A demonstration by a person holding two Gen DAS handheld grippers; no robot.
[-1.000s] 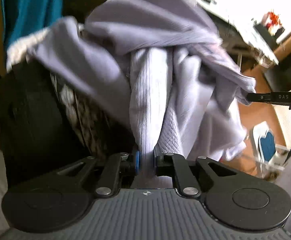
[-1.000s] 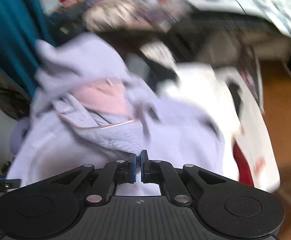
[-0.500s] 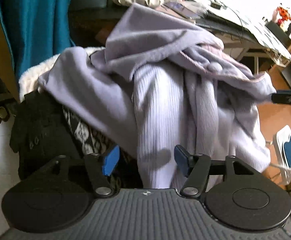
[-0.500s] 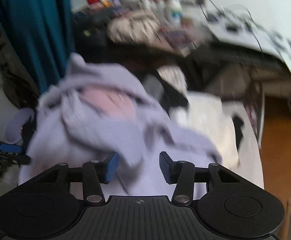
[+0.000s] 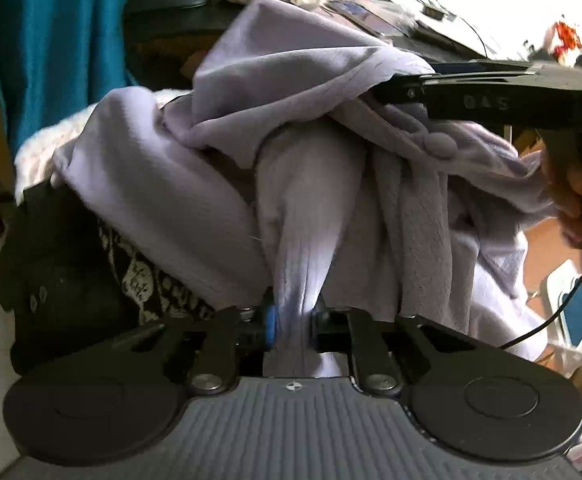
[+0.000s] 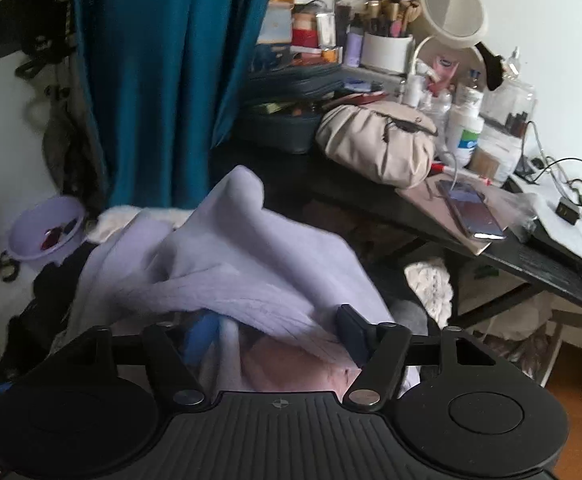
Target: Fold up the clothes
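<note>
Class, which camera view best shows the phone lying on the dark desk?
The right wrist view: the phone lies face up on the desk, whole and unobstructed. In the left wrist view that stretch of desk is blurred and overexposed behind the lavender garment; I cannot pick the phone out.

Two grippers are seen: the left gripper (image 5: 293,322) and the right gripper (image 6: 277,330). One lilac garment (image 5: 307,184) is counted, one teal curtain (image 6: 163,80), one beige pouch (image 6: 375,148), one phone (image 6: 471,210), one lilac basin (image 6: 45,226).
</note>
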